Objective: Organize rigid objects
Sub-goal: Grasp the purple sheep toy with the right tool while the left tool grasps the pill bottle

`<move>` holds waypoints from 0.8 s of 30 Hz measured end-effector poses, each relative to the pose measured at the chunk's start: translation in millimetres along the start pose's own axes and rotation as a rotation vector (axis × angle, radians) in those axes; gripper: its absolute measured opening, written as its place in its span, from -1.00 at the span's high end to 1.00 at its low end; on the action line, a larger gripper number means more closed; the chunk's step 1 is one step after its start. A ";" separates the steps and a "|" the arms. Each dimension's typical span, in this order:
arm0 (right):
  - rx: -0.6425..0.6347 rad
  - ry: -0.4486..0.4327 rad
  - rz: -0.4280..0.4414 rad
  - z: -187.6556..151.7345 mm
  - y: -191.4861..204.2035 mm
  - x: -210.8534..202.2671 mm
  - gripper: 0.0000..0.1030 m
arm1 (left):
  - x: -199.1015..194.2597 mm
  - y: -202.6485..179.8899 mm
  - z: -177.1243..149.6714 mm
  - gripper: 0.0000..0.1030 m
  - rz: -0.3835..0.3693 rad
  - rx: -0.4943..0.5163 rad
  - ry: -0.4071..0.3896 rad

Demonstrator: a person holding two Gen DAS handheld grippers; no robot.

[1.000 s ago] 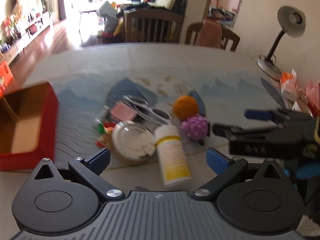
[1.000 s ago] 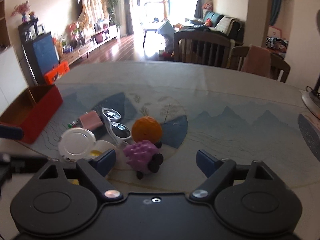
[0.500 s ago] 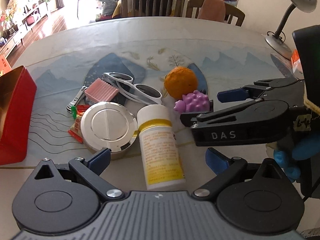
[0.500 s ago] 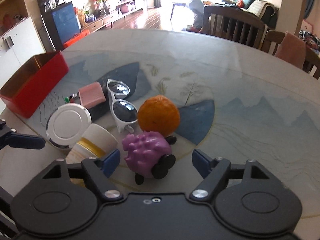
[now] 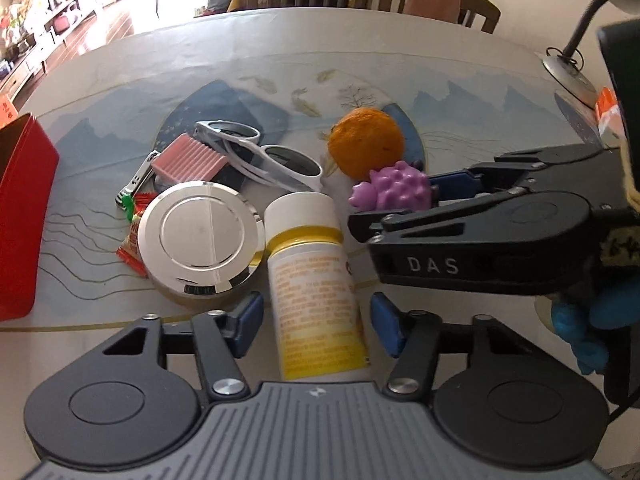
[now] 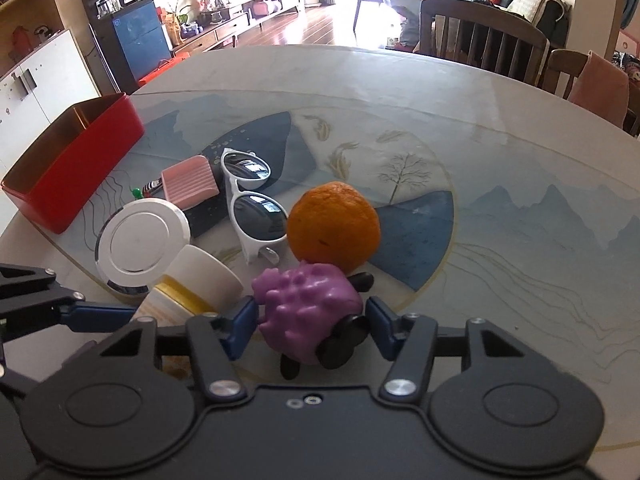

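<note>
A white pill bottle [image 5: 316,280] with a yellow band lies on the table between the open fingers of my left gripper [image 5: 316,322]; the pads stand apart from it. My right gripper [image 6: 310,324] is open around a purple bumpy toy [image 6: 308,312] with black wheels. It also shows in the left wrist view [image 5: 394,190]. Behind the toy sits an orange [image 6: 334,226]. White sunglasses [image 6: 252,200], a round silver tin [image 6: 140,242] and a pink ridged block [image 6: 188,184] lie to the left. A red box [image 6: 76,160] stands open at the far left.
A nail clipper [image 5: 134,184] and red wrappers [image 5: 134,236] lie beside the tin. A desk lamp [image 5: 576,60] stands at the table's right edge. Chairs [image 6: 480,44] stand behind the table. The table's far half holds no objects.
Both grippers moved down and forward. The left now straddles the pill bottle, the right now straddles the purple toy. Both sets of fingers have narrowed somewhat.
</note>
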State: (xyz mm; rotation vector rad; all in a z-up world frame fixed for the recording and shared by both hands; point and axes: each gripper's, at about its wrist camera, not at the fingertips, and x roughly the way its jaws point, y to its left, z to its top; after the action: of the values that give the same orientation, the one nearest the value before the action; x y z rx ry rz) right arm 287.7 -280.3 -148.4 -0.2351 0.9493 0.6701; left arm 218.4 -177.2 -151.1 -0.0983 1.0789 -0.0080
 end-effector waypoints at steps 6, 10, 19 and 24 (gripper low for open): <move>0.024 0.000 -0.001 -3.6 0.1 -3.7 -0.12 | 0.5 0.4 -0.2 0.08 -0.003 -0.003 0.003; 0.045 -0.010 -0.001 -7.8 -1.0 -13.3 -0.12 | -0.5 1.2 -1.1 0.12 -0.003 -0.013 0.005; 0.089 -0.029 -0.019 -21.1 -1.6 -50.3 -0.12 | -15.5 9.2 -6.4 0.13 -0.068 -0.062 0.006; 0.104 -0.046 -0.023 -25.4 4.9 -72.8 -0.12 | -37.7 12.2 -10.0 0.15 -0.105 -0.050 -0.030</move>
State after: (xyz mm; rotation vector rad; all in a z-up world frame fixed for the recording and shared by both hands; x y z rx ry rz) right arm 238.4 -319.2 -103.4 -0.1378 0.9330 0.6009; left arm 191.3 -163.8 -123.6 -0.1998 1.0428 -0.0736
